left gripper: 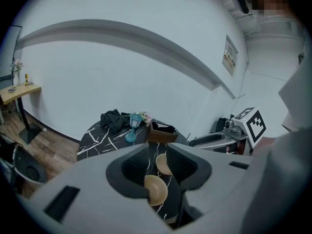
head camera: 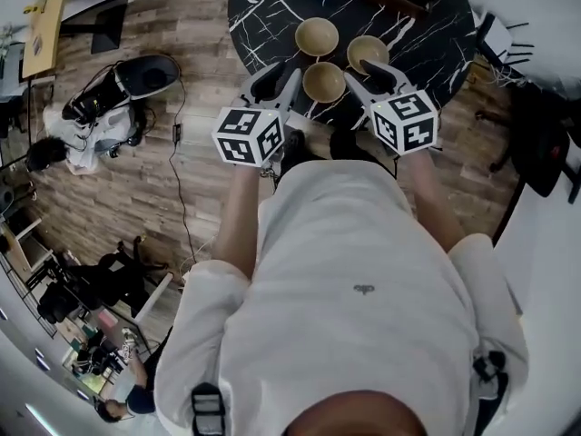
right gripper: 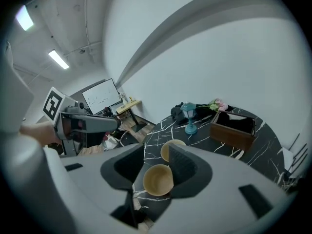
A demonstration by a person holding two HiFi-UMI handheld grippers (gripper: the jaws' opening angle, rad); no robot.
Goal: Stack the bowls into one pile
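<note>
Black marble table (head camera: pixel 272 25) | three tan bowls (head camera: pixel 324 82) | separate, upright

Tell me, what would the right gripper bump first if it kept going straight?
Probably the nearest bowl: it sits framed between the right gripper's open jaws, on the black table. Depth is hard to judge.

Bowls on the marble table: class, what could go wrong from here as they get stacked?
The nearest bowl sits by the table's near edge; a nudge might knock it off.
The left gripper and right gripper, both open, flank that bowl and could collide.
The far left bowl and far right bowl lie close together; lifting one may bump the other.
</note>
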